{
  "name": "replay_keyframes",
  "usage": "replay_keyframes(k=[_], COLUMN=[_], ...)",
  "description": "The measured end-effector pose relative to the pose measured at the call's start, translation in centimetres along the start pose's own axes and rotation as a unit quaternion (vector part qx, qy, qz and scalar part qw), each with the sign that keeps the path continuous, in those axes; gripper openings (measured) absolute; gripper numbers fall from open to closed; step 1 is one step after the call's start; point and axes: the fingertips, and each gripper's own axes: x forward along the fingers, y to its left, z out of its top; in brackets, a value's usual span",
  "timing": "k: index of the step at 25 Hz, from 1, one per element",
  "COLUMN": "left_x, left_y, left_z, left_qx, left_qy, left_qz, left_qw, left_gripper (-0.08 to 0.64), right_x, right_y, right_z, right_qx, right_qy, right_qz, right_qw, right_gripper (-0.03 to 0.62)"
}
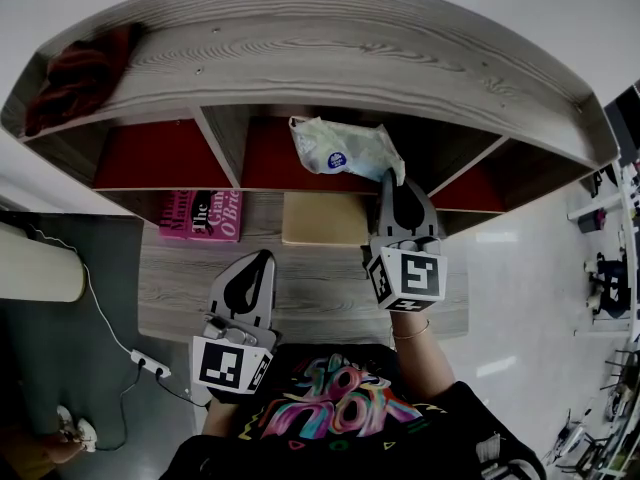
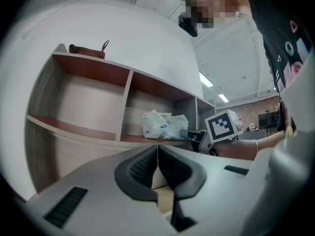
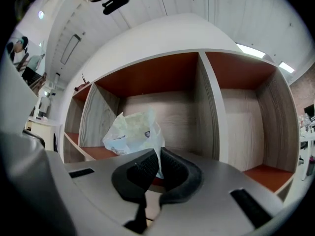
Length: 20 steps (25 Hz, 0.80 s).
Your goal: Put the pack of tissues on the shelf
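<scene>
The pack of tissues (image 1: 340,148), pale green-white plastic with a blue round label, lies in the middle compartment of the wooden shelf (image 1: 330,63). My right gripper (image 1: 392,175) is shut on the pack's near right edge; in the right gripper view the plastic (image 3: 132,134) is pinched between the black pads (image 3: 145,168). My left gripper (image 1: 262,256) hangs lower over the desk, jaws shut with nothing between them. From the left gripper view the pack (image 2: 162,125) shows on the red shelf floor with the right gripper (image 2: 189,134) at its side.
Two pink books (image 1: 200,215) and a tan box (image 1: 325,218) lie on the desk under the shelf. A dark red bag (image 1: 80,73) sits on the shelf top at the left. A power strip (image 1: 150,365) and cable lie on the floor at left.
</scene>
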Motion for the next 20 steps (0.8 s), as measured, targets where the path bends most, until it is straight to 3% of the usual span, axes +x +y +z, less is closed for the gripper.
replay_keyframes(k=[11,20], left_x=[-0.2,-0.3], left_y=[0.0,0.1], left_z=[-0.3,-0.5], left_qx=[-0.001,-0.003], left_qy=[0.005,0.004], left_qz=[0.000,0.003], left_qw=[1.0000,1.0000], left_gripper=[0.025,0.025], right_x=[0.4,0.4], right_y=[1.2,1.3], right_z=[-1.4,-1.5], right_qx=[0.016,0.026], right_qy=[0.031,0.036], right_qz=[0.036,0.041], right_qw=[0.999,0.998], right_gripper=[0.038,0.078])
